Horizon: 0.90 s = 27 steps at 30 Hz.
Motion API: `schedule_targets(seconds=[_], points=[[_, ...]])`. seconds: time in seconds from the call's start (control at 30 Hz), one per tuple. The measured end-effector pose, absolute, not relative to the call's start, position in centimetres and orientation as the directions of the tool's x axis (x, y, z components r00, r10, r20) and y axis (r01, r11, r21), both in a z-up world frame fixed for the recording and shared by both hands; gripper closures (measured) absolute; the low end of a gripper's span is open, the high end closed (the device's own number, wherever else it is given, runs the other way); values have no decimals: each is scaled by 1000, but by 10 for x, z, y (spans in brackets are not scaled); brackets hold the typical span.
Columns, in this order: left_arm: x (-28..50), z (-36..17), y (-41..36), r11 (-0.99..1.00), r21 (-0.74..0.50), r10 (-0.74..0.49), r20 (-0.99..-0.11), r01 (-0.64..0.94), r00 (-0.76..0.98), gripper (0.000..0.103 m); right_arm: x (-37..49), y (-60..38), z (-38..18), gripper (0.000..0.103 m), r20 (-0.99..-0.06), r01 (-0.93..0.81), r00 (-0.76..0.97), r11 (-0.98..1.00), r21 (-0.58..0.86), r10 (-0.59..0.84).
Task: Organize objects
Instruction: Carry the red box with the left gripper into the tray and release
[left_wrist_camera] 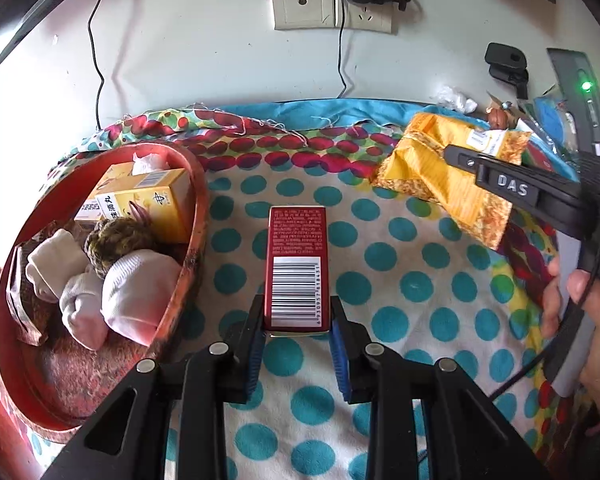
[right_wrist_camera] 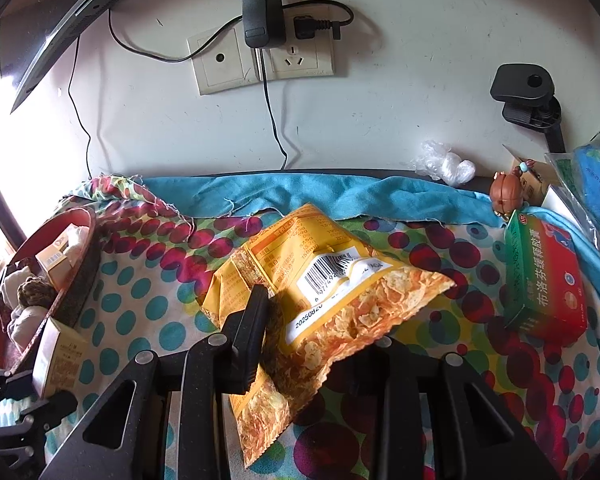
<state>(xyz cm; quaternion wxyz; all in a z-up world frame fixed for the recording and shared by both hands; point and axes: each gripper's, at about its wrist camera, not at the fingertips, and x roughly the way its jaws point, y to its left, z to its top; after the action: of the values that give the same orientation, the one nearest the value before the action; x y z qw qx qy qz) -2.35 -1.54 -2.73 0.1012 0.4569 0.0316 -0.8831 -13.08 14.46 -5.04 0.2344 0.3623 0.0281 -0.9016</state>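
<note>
Red round tray already holds socks and a yellow box; left gripper clamps a red carton, right gripper grips the yellow snack bag — a green medicine box waits on the desk.

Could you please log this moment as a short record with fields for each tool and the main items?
left tool: shut on the red box, barcode side up
right tool: shut on the yellow snack bag
red tray: holds rolled socks and a yellow box
green and red box: lying on the dotted cloth, untouched
</note>
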Motion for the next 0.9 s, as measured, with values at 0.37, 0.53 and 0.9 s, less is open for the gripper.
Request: schedule_targets(seconds=[0.37, 0.53, 0.9], points=[[-8, 19, -57, -961, -10, -172, -762, 278, -624, 74, -130, 144, -50, 72, -669, 441, -631, -891, 108, -393], [1, 30, -102, -933, -17, -220, -764, 360, -606, 74, -130, 144, -50, 72, -669, 441, -630, -891, 110, -395], [10, 20, -176, -889, -33, -248, -804, 457, -541, 73, -130, 144, -51, 70, -671, 437, -632, -893, 106, -388]])
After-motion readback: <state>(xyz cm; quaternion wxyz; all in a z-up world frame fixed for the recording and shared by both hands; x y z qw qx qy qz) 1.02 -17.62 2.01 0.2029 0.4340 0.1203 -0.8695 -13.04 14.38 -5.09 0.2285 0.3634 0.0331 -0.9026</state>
